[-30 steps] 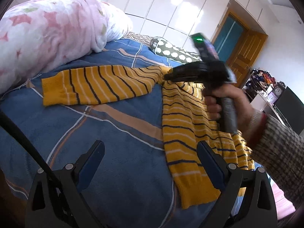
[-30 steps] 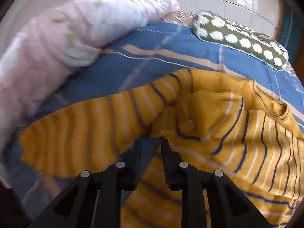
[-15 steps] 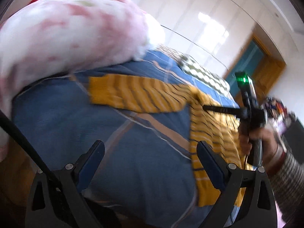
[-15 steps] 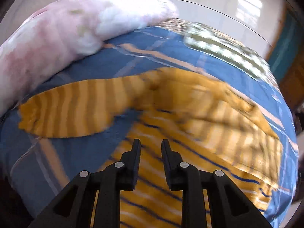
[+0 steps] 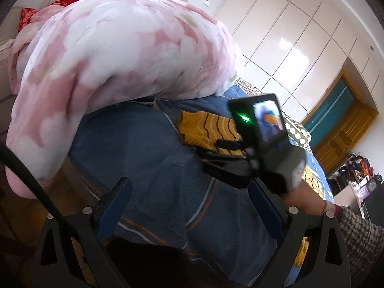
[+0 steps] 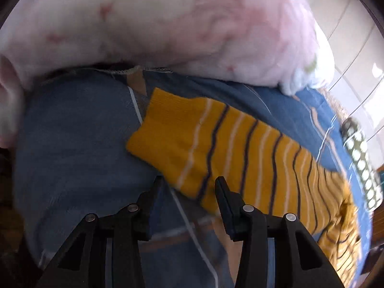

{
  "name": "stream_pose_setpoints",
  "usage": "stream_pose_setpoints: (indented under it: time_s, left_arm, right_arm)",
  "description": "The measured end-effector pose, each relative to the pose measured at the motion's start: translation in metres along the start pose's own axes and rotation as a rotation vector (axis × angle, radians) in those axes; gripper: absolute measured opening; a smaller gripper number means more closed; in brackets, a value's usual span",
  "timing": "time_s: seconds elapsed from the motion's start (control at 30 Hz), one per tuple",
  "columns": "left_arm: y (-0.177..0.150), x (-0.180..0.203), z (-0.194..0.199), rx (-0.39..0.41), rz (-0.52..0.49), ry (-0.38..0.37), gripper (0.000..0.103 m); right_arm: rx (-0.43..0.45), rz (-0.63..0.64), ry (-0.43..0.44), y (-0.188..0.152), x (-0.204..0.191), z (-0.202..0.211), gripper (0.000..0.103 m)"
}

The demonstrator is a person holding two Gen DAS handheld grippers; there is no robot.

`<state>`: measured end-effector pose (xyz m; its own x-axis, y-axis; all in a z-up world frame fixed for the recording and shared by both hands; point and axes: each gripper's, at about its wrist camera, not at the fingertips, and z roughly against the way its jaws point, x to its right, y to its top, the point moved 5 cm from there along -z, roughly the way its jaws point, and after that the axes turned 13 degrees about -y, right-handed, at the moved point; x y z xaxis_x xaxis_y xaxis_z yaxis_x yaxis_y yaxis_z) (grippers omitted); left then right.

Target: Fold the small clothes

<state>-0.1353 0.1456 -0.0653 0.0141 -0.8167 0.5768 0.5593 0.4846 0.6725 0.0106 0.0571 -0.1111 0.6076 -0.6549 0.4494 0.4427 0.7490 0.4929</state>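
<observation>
No brand, label or readable writing shows in either view; the only mark is a green light on the body of the right hand-held gripper, beside a small screen too blurred to read.

The yellow striped sweater lies flat on the bed, which is covered in a blue sheet with orange and white lines. One sleeve stretches out toward the pink and white quilt heaped along the far side, its plain yellow cuff near the quilt's edge but not touching it.

The right wrist view shows that sleeve close up, with dark and white stripes. The fingers of this hand-held gripper stand apart, having just been opening, and hover over the cuff end with nothing pressed between them. A spotted green pillow sits at the right edge.

The left wrist view shows what the other cannot: the right hand-held gripper from outside, held by a person's hand in a checked sleeve, reaching over the sleeve cuff. It also takes in white wardrobe doors and a wooden door frame. The left hand-held gripper has its fingers wide apart above bare sheet, holding nothing
</observation>
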Motion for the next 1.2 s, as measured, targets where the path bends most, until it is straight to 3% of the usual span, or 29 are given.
stream_pose_setpoints:
  time_s: [0.1,0.23,0.37,0.5,0.6,0.7,0.8,0.93,1.03,1.13,1.2]
  left_arm:
    - [-0.001,0.010,-0.004,-0.011,-0.014,-0.003,0.097]
    - [-0.002,0.029,-0.007,-0.026,-0.045,-0.019,0.097]
    - [-0.005,0.055,-0.012,-0.043,-0.088,-0.046,0.097]
    - [-0.014,0.081,-0.026,-0.083,-0.128,-0.080,0.097]
    - [-0.020,0.095,-0.040,-0.118,-0.147,-0.098,0.097]
    - [-0.025,0.107,-0.058,-0.162,-0.161,-0.117,0.097]
    - [-0.025,0.116,-0.079,-0.195,-0.178,-0.121,0.097]
    - [-0.030,0.129,-0.103,-0.246,-0.206,-0.121,0.097]
    - [-0.034,0.139,-0.109,-0.268,-0.222,-0.123,0.097]
    - [-0.038,0.147,-0.113,-0.296,-0.231,-0.134,0.097]
    - [-0.040,0.152,-0.117,-0.317,-0.234,-0.151,0.097]
  right_arm:
    - [-0.024,-0.078,0.022,0.002,0.011,0.000,0.007]
    - [0.021,-0.284,0.059,0.003,0.067,0.026,0.007]
    - [0.044,-0.515,0.002,-0.024,0.170,0.049,0.006]
    - [-0.015,-0.785,-0.111,-0.102,0.300,0.056,0.007]
    - [-0.099,-0.981,-0.237,-0.193,0.388,0.056,0.007]
    - [-0.190,-1.108,-0.326,-0.273,0.440,0.051,0.007]
    - [-0.300,-1.159,-0.418,-0.344,0.469,0.040,0.006]
    - [-0.407,-1.213,-0.401,-0.405,0.475,0.024,0.009]
    - [-0.379,-1.259,-0.364,-0.419,0.476,0.033,0.020]
    - [-0.340,-1.265,-0.390,-0.425,0.480,0.059,0.032]
    - [-0.306,-1.287,-0.362,-0.433,0.477,0.086,0.033]
